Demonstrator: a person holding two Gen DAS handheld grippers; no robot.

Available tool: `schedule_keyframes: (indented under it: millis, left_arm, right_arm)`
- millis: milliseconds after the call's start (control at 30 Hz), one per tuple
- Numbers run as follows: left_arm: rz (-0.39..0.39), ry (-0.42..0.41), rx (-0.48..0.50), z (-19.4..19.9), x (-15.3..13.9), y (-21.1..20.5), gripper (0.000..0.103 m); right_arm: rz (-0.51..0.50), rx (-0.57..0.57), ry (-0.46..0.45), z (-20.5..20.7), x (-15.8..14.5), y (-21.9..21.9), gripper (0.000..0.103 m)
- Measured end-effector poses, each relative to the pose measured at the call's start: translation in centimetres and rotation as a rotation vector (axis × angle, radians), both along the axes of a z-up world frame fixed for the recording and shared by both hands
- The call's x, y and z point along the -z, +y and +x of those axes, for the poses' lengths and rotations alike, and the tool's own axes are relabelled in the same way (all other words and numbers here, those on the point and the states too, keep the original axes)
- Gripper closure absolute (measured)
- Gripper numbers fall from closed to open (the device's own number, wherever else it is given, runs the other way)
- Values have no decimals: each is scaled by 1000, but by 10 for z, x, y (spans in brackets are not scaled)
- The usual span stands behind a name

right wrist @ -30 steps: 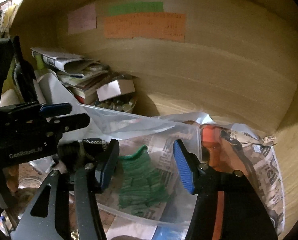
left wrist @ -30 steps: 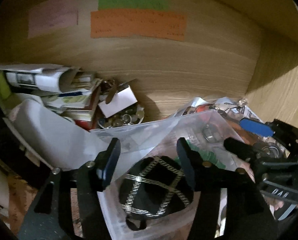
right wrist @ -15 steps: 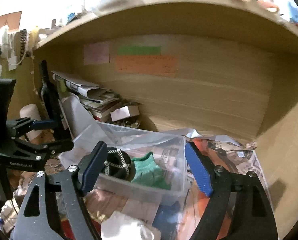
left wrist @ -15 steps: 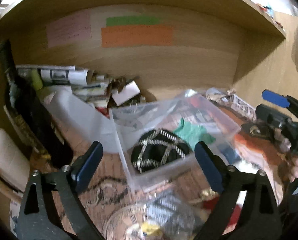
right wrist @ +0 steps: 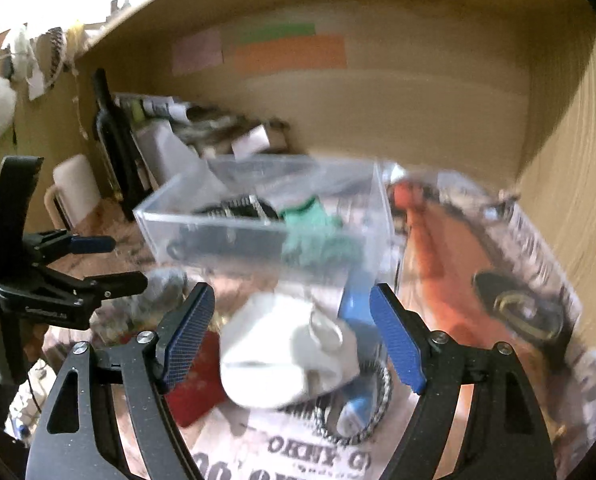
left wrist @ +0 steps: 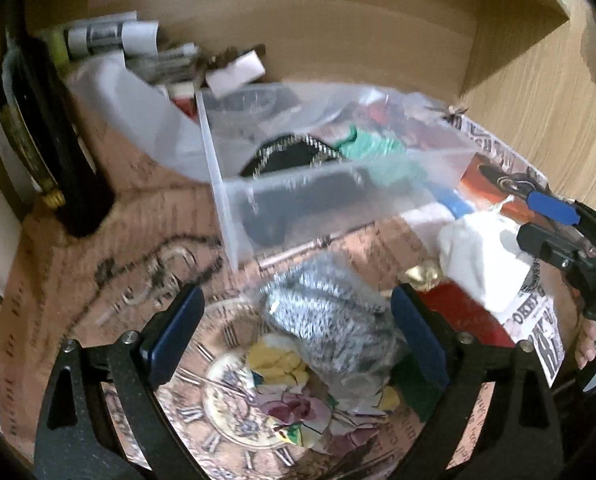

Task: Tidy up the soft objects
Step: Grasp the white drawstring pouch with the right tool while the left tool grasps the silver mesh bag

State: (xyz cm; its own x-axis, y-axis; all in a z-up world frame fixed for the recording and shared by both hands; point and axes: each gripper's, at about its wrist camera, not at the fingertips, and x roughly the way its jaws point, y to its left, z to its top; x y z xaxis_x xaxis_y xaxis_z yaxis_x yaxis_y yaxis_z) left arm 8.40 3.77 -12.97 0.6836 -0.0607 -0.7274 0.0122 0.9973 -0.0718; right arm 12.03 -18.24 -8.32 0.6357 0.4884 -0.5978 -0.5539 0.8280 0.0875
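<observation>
A clear plastic box [left wrist: 338,192] [right wrist: 217,220] sits on the paper-covered shelf and holds a black pouch with silver trim [left wrist: 289,152] [right wrist: 233,208] and a green cloth [left wrist: 374,146] [right wrist: 314,232]. My left gripper [left wrist: 293,336] is open and empty, with a grey knitted bundle [left wrist: 330,320] in front of its fingers. My right gripper [right wrist: 289,332] is open and empty, with a white soft bundle [right wrist: 281,352] [left wrist: 478,256] between its fingers. Both views are blurred.
A dark bottle [left wrist: 45,140] [right wrist: 111,128] stands at the left. Rolled papers and books [left wrist: 109,36] are piled at the back left. Patterned cloth scraps [left wrist: 293,400] lie near the left gripper. A red object [right wrist: 193,376] and a braided ring [right wrist: 362,416] lie by the white bundle.
Both grippers have pulled back from the box and tilted down. The left one let go of the black pouch, which now lies in the box. Both jaws have opened wider.
</observation>
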Motion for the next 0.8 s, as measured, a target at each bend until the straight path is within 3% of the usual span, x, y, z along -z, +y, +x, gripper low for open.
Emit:
schedule_keyframes:
  millis: [233, 300, 400, 567, 667, 800]
  left_arm:
    - [-70, 11, -14, 7, 12, 3, 11]
    - [-94, 26, -3, 10, 16, 2, 23]
    - [-127, 32, -5, 11, 19, 3, 32]
    - [-128, 40, -2, 10, 21, 1, 55]
    - [-106, 25, -5, 8, 17, -2, 61]
    - [-93, 1, 4, 0, 9, -4, 69]
  right_arm:
    - [-37, -29, 55, -1, 21, 10, 25]
    - [-45, -35, 62, 0, 25, 13, 26]
    - [-49, -27, 62, 3, 30, 13, 27]
    - [-36, -31, 70, 4, 31, 11, 58]
    - [-28, -28, 54, 3, 29, 10, 74]
    - [9, -28, 31, 1, 18, 6, 80]
